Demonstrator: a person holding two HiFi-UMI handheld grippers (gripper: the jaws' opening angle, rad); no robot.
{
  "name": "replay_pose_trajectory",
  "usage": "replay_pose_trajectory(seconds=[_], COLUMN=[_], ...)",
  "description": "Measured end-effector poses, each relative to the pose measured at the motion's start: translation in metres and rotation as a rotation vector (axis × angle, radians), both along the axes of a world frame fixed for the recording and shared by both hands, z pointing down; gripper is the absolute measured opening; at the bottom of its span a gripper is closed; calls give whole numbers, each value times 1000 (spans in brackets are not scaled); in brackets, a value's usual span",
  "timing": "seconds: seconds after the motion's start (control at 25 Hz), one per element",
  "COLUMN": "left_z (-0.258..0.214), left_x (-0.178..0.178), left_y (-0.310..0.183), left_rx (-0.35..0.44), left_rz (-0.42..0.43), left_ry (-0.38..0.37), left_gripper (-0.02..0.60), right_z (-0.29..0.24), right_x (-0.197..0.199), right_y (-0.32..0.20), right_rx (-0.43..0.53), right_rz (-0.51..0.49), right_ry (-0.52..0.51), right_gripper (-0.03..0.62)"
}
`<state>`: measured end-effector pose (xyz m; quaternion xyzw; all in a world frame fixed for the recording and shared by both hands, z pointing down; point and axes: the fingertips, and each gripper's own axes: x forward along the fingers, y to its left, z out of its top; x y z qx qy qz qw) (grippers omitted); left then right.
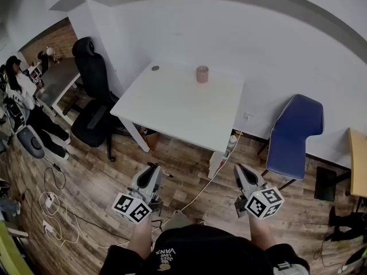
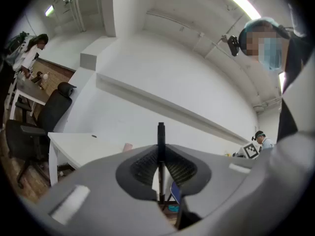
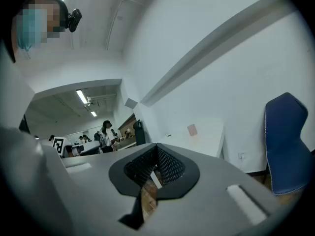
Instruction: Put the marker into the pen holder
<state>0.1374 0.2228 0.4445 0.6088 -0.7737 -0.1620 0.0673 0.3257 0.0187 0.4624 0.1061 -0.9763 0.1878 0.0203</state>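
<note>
A black marker (image 2: 160,146) stands upright between the pads of my left gripper (image 2: 161,168), which is shut on it; its tip sticks out above the jaws. In the head view my left gripper (image 1: 150,177) is low over the wooden floor, well short of the table. The pink pen holder (image 1: 202,74) stands upright near the far edge of the white table (image 1: 172,107); it also shows small as the pen holder (image 2: 127,147) and the pen holder (image 3: 192,130). My right gripper (image 3: 156,162) is shut with nothing between its pads, and in the head view it (image 1: 245,179) hangs over the floor too.
A blue chair (image 1: 295,133) stands right of the table, a black office chair (image 1: 92,96) to its left. Cables (image 1: 57,205) lie on the floor at left. People sit at a desk (image 1: 54,79) at far left. A small dark disc (image 1: 155,68) lies on the table's far left corner.
</note>
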Motion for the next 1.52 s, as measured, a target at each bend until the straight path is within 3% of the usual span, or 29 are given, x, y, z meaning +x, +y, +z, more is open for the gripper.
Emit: replay_pose_trajectory(seconds=[0.4,0.64,1.28,1.52], left_z=[10,8,7,12], left_x=[-33,-66,-215,-254], left_y=[-16,-36,-50,-54], left_rx=[24,24,4,-1], left_rz=[6,66,207,250], left_ry=[21,26,28,24], left_gripper=[92,92,92,92], right_z=[3,4,-2,0], right_x=[-26,-57,-194,-226], right_y=[-12,-20,-21,-21], right_rx=[20,11,-5,-20], right_rz=[21,64,209,257], right_ry=[6,21,16,25], right_gripper=[2,2,2,2])
